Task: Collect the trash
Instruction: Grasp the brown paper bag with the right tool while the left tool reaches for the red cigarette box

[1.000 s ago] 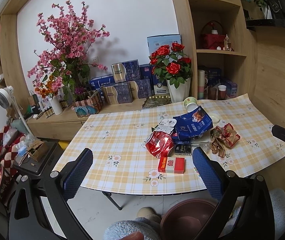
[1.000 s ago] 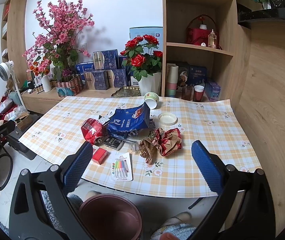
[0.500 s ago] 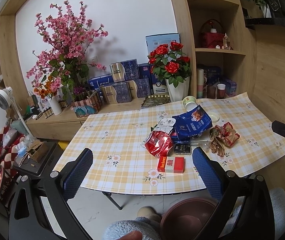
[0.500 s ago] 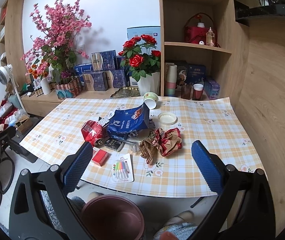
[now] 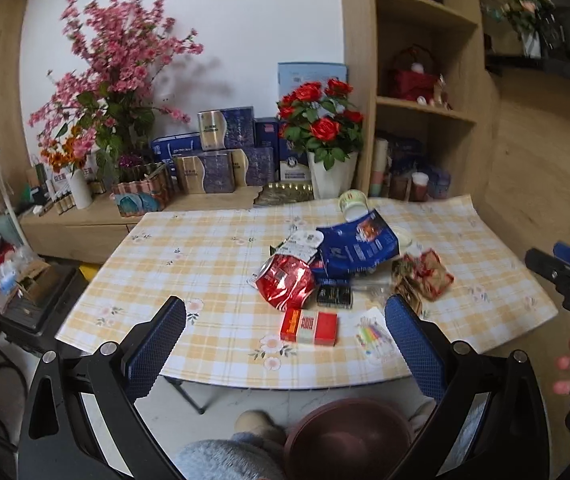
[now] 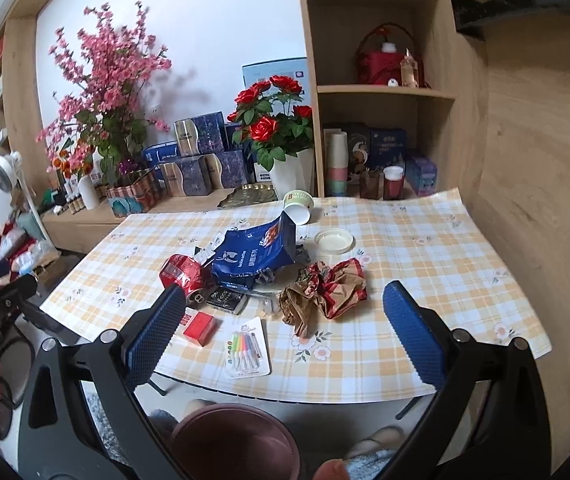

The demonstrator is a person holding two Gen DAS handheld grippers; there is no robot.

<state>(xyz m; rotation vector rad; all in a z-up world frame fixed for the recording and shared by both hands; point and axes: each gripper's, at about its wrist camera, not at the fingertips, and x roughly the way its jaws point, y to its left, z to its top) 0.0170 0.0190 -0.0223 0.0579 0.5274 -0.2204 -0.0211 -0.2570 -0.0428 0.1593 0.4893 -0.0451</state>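
Observation:
Trash lies heaped on the checked tablecloth (image 5: 205, 264): a crushed red can (image 5: 285, 282), a blue bag (image 5: 359, 246), a crumpled red-brown wrapper (image 5: 425, 276), a red box (image 5: 309, 326), a black packet (image 5: 335, 295), a marker card (image 5: 373, 336) and a tipped paper cup (image 5: 353, 204). My left gripper (image 5: 285, 344) hangs open before the table's front edge, holding nothing. My right gripper (image 6: 283, 330) is open too, above the marker card (image 6: 247, 350), with the wrapper (image 6: 325, 290), can (image 6: 183, 276), blue bag (image 6: 257, 252) and red box (image 6: 201, 328) beyond. A brown bin (image 6: 237, 440) stands on the floor below.
A white lid (image 6: 333, 240) lies behind the wrapper. A low cabinet (image 5: 85, 224) at the back carries pink blossoms (image 5: 117, 80), a rose pot (image 5: 325, 132) and blue boxes (image 5: 221, 148). Wooden shelves (image 6: 385, 92) rise at right. A person's slippered feet (image 5: 253, 424) show under the table.
Both grippers have moved in toward the table and tilted down a little, so the trash looks nearer. Both stay open; nothing on the table has moved.

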